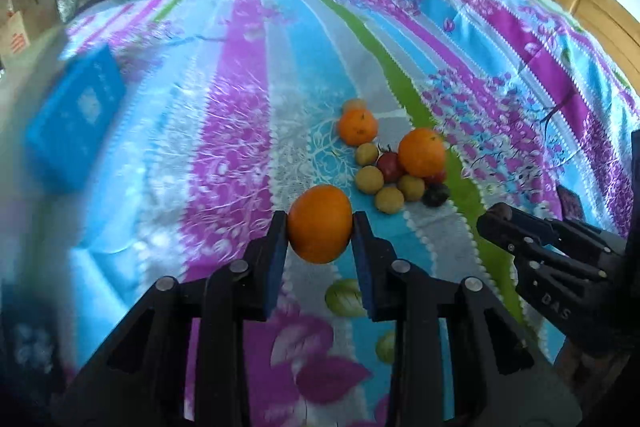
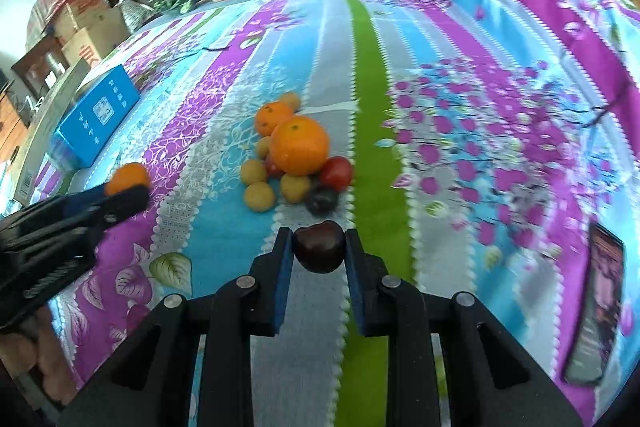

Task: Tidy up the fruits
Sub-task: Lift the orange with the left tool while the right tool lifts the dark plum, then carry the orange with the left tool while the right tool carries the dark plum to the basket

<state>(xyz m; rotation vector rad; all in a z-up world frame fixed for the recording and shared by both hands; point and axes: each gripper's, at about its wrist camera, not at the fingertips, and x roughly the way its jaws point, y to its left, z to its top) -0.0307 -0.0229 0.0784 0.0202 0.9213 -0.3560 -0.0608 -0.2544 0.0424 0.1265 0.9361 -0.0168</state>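
Left gripper (image 1: 320, 227) clamped on an orange (image 1: 320, 223), held clear of the bedspread (image 1: 224, 107). Right gripper (image 2: 319, 247) clamped on a dark plum (image 2: 319, 246), also lifted. Remaining fruit pile (image 2: 292, 155) lies on the bed just ahead of the right gripper, ahead and to the right of the left gripper.

Risks, as judged:
- Both fruits are round and held only at their sides; a quick swing could let either roll out of the pads.
- The soft bed may let released fruit roll away.
- The two grippers are near each other; crossing paths could knock the orange.

Writing: "DAS" moulded on the right gripper body. Blue box (image 2: 96, 115), ahead-left, carries white print, unreadable.
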